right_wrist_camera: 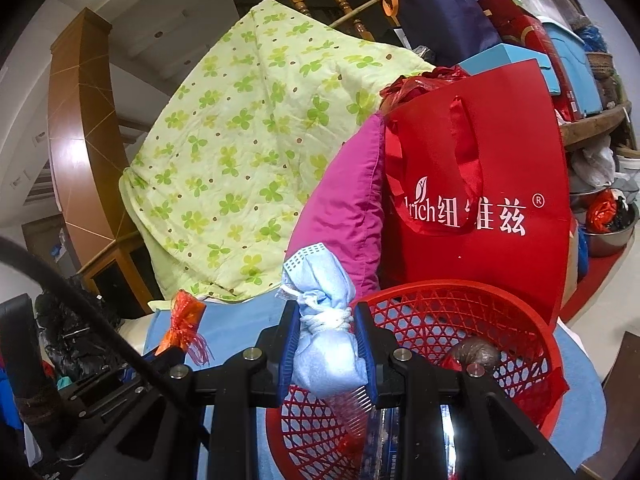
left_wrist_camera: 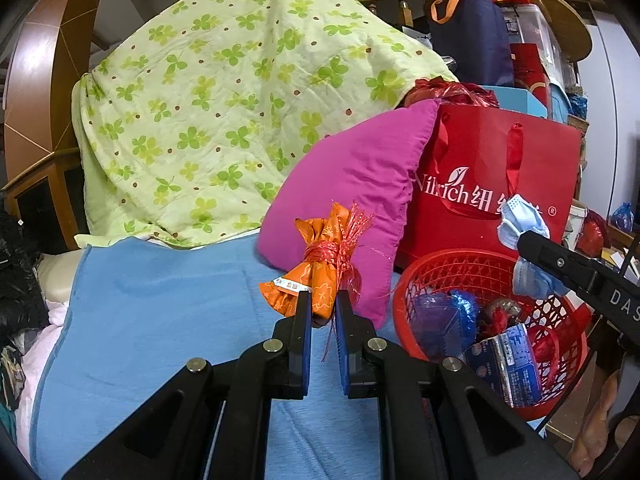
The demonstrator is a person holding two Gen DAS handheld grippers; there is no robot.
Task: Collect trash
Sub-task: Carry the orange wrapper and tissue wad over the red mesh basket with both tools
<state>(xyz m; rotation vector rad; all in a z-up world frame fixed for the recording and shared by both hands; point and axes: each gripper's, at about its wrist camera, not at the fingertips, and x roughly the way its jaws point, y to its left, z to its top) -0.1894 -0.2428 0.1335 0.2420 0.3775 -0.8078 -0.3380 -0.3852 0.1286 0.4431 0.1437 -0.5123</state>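
Observation:
My left gripper (left_wrist_camera: 323, 300) is shut on an orange wrapper bundle (left_wrist_camera: 316, 276) tied with red string, held above the blue blanket (left_wrist_camera: 160, 320). It also shows in the right wrist view (right_wrist_camera: 184, 320). My right gripper (right_wrist_camera: 327, 312) is shut on a rolled light-blue face mask (right_wrist_camera: 324, 344), held over the near rim of the red basket (right_wrist_camera: 500, 308). In the left wrist view the mask (left_wrist_camera: 524, 220) hangs above the basket (left_wrist_camera: 440, 268), which holds several pieces of trash, among them a blue wrapper (left_wrist_camera: 460, 308) and a blue packet (left_wrist_camera: 512, 364).
A magenta pillow (left_wrist_camera: 360, 184) leans beside a red paper bag (left_wrist_camera: 492, 176) behind the basket. A green clover quilt (left_wrist_camera: 224, 100) is piled at the back. Wooden shelving and stacked boxes (left_wrist_camera: 532, 32) stand at the right. Dark clothes (left_wrist_camera: 20, 272) lie at the left.

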